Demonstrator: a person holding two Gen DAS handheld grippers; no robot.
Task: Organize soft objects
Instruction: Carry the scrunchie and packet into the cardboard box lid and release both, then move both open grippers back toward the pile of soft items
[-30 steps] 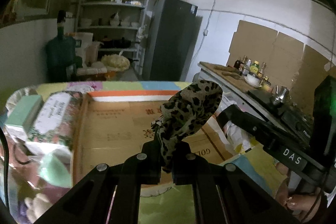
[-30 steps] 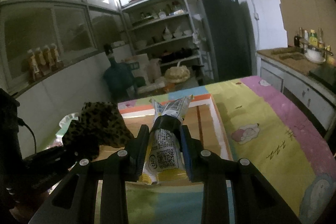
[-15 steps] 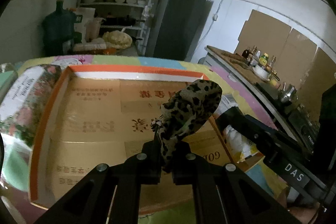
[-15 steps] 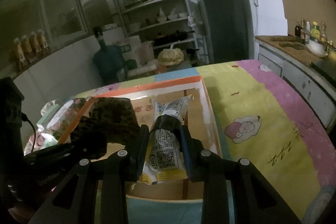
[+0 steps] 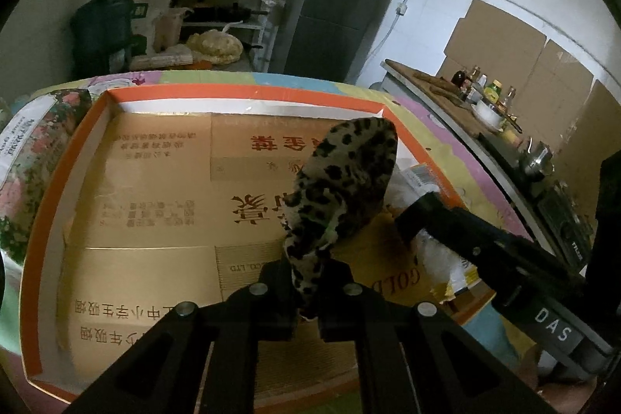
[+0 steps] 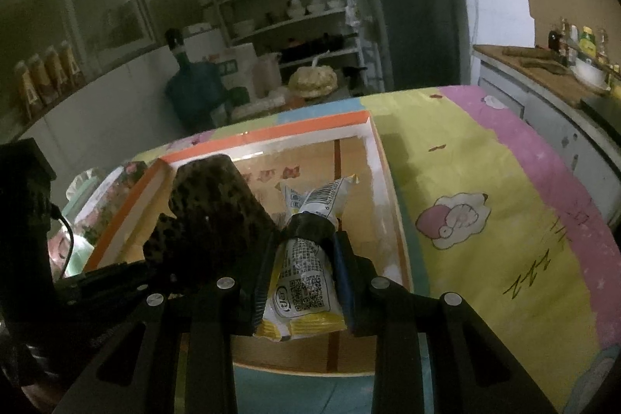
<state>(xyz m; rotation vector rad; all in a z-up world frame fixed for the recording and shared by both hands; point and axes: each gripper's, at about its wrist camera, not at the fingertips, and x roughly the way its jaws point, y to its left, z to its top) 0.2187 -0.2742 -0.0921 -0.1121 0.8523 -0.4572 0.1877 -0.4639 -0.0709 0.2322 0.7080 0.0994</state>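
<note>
My left gripper [image 5: 306, 282] is shut on a leopard-print cloth [image 5: 341, 189] and holds it over the open cardboard box [image 5: 147, 189] with an orange rim. My right gripper [image 6: 306, 255] is shut on a yellow and white snack packet [image 6: 306, 282] and holds it over the box's right part [image 6: 349, 158]. The cloth also shows dark in the right wrist view [image 6: 217, 204], left of the packet. The right gripper also shows in the left wrist view [image 5: 485, 251], beside the cloth.
The box lies on a table with a pastel cartoon cloth [image 6: 485, 189]. A floral packet [image 5: 27, 158] lies left of the box. Shelves [image 6: 287, 10], a fridge [image 5: 333, 10] and a kitchen counter [image 5: 465, 96] stand behind.
Both grippers have moved forward and down over the box with their loads. The box now fills more of both views.
</note>
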